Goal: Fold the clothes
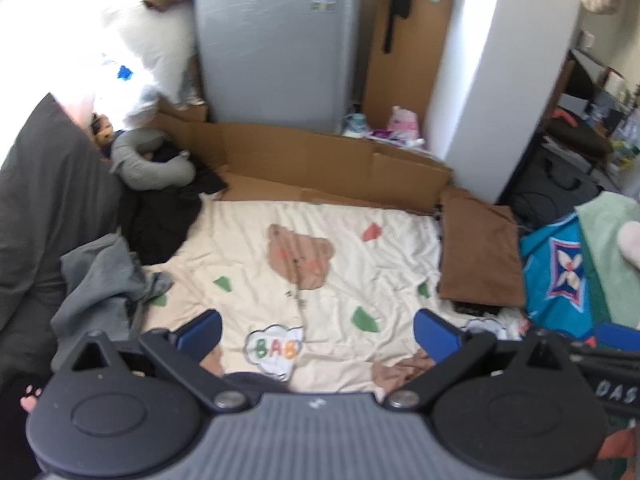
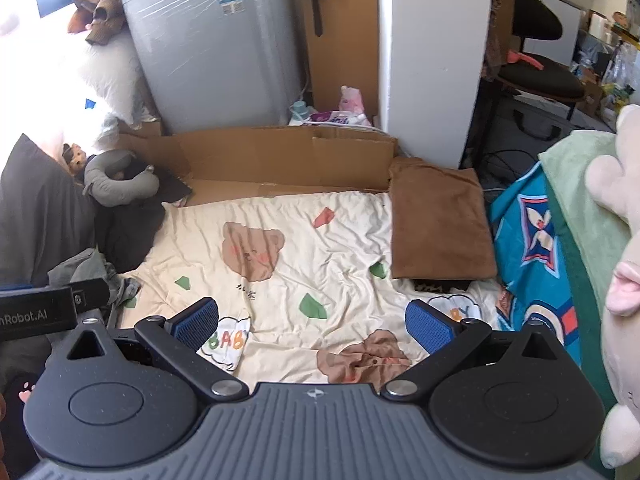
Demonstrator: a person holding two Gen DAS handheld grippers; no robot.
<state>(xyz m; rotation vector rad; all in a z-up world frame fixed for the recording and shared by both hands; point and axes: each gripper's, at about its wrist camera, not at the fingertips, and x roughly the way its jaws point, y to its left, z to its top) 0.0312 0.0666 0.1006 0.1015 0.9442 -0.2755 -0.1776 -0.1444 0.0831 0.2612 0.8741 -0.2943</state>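
Note:
A folded brown garment (image 1: 480, 256) (image 2: 438, 224) lies flat at the right edge of the cream bear-print sheet (image 1: 248, 248) (image 2: 340, 248), on top of a dark folded item. A crumpled grey garment (image 1: 100, 280) (image 2: 92, 268) sits at the sheet's left edge, with a black garment (image 1: 160, 220) (image 2: 124, 232) behind it. My left gripper (image 1: 318, 334) hovers above the sheet's near part, open, nothing between its blue pads. My right gripper (image 2: 312, 320) is likewise open and empty above the sheet. The left gripper's body (image 2: 48, 308) shows at the left of the right wrist view.
Flattened cardboard (image 1: 320, 160) (image 2: 280, 156) lines the far side, before a wrapped grey appliance (image 1: 276, 40) (image 2: 216, 48) and a white pillar (image 2: 436, 60). A grey neck pillow (image 2: 116, 178) and dark pillow (image 1: 44, 184) sit left. A teal patterned blanket (image 2: 532, 240) and plush toy (image 2: 624, 280) are right.

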